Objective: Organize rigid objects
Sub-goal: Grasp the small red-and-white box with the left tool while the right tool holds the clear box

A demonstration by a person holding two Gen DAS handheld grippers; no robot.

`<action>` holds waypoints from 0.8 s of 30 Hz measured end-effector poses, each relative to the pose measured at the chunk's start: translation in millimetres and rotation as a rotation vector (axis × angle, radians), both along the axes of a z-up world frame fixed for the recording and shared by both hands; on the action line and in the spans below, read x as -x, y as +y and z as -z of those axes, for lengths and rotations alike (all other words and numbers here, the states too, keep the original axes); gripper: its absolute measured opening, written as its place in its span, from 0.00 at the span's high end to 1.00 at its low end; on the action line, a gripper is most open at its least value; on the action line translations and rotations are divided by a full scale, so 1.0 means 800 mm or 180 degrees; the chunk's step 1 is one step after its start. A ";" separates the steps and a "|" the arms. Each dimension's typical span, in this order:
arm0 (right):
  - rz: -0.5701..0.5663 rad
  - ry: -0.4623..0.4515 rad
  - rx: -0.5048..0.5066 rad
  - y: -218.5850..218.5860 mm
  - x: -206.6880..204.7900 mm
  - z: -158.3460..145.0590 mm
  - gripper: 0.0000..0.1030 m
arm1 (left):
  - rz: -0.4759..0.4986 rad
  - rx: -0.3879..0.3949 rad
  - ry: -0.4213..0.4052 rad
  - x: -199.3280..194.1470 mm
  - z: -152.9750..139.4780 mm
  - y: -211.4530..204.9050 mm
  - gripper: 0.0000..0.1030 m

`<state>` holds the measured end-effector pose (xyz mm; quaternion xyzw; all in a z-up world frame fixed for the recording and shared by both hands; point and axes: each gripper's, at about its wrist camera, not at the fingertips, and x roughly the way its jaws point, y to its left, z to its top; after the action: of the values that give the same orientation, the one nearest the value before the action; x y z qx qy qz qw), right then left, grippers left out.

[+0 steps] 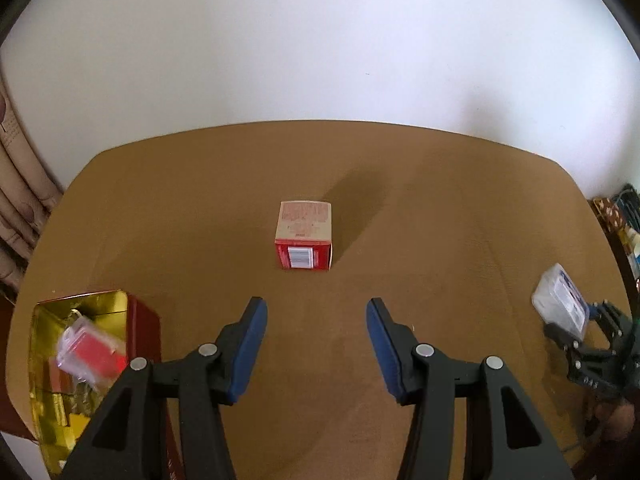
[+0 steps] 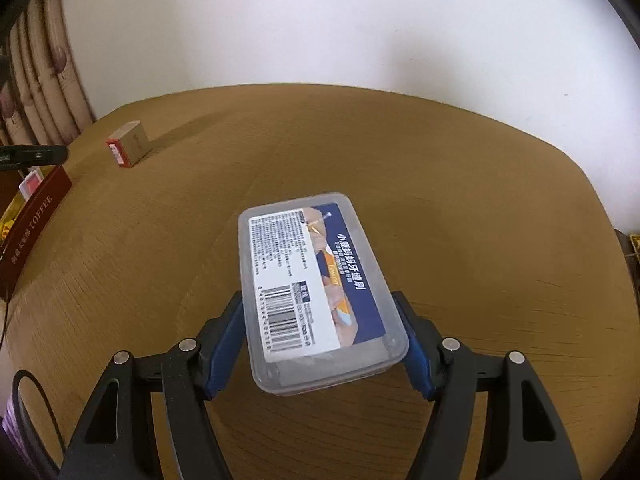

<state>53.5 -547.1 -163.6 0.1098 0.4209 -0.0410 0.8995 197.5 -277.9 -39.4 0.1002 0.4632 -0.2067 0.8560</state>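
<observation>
Right gripper (image 2: 320, 340) clamps clear case (image 2: 312, 280); left gripper (image 1: 316, 344) empty, jaws apart. Next: carry case to tin (image 1: 136, 312).

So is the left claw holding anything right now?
No, the left claw stands open and empty above the table, short of the small red box.

The left gripper (image 1: 316, 312), black with blue pads, stands open above the brown table (image 1: 440, 208) with nothing between its jaws. Ahead lies a small red and beige cardboard box (image 1: 305, 236). At left, a red tin with gold lining (image 1: 86, 312) holds a small clear case with red contents (image 1: 90, 350). At far right, the right gripper (image 1: 568, 330) grips a clear plastic box with a blue label (image 1: 560, 300).
</observation>
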 end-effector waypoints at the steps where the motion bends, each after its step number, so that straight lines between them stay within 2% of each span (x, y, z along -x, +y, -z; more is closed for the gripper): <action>1: 0.0014 -0.0004 -0.0021 -0.001 0.001 -0.001 0.36 | -0.0002 0.0012 0.0028 -0.004 0.002 0.000 0.49; 3: 0.0017 -0.0013 -0.0064 -0.024 0.007 -0.002 0.36 | -0.0026 0.0013 0.0048 -0.017 0.008 -0.002 0.49; 8: 0.0015 -0.0031 -0.0106 -0.028 0.010 -0.003 0.35 | 0.0175 0.0001 -0.0011 -0.034 0.016 -0.016 0.49; 11: 0.0017 -0.0037 -0.0123 -0.035 0.018 -0.004 0.35 | 0.0251 0.0102 0.0094 -0.047 0.023 -0.019 0.49; 18: 0.0010 -0.0029 -0.0110 -0.034 0.022 -0.003 0.34 | 0.0044 0.0140 0.0283 -0.088 0.037 -0.014 0.49; 24: 0.0005 -0.0018 -0.0090 -0.029 0.017 -0.003 0.33 | 0.0048 0.0088 0.0276 -0.096 0.041 -0.021 0.49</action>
<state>40.2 -570.6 -161.1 0.1229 0.4188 -0.0354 0.8990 274.5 -294.6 -72.2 0.0828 0.4961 -0.2237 0.8349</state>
